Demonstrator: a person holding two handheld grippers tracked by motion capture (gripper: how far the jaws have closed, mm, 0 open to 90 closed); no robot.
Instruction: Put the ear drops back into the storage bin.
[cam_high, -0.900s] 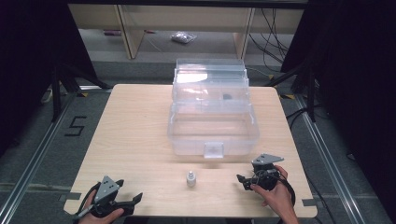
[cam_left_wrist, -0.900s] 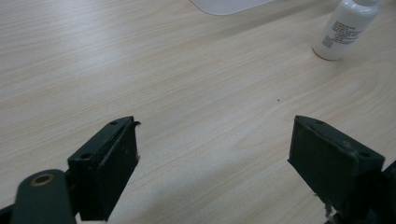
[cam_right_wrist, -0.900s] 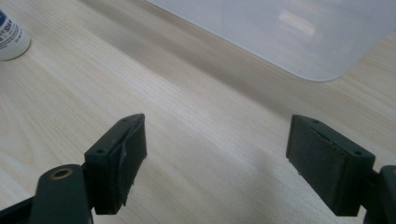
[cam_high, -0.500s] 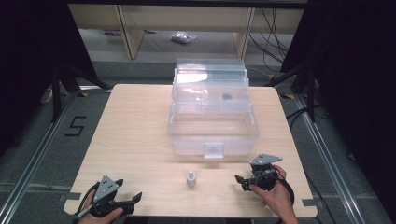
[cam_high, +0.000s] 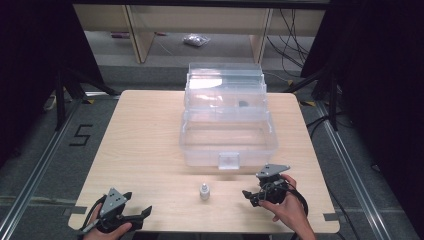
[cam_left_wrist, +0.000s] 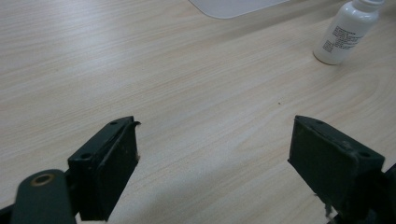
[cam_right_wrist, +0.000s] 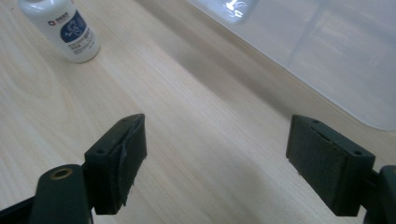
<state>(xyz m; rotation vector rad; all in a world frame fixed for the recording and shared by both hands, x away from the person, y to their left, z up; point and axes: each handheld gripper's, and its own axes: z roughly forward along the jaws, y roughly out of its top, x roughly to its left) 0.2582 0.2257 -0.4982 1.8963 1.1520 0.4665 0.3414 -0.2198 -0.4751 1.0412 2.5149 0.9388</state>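
High view: the bottle (cam_high: 204, 191) stands upright on the counter (cam_high: 145, 135), between the left gripper (cam_high: 145, 212) and right gripper (cam_high: 248, 196), just before the box (cam_high: 227, 135).

Left gripper view: jaws wide apart, empty; bottle (cam_left_wrist: 345, 30) far right.

Right gripper view: jaws wide, empty; bottle (cam_right_wrist: 63, 29) upper left.

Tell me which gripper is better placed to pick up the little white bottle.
Probably the right gripper: it sits closer to the white bottle, open jaws turned toward it. The left gripper, also open, rests farther off at the table's near-left corner.
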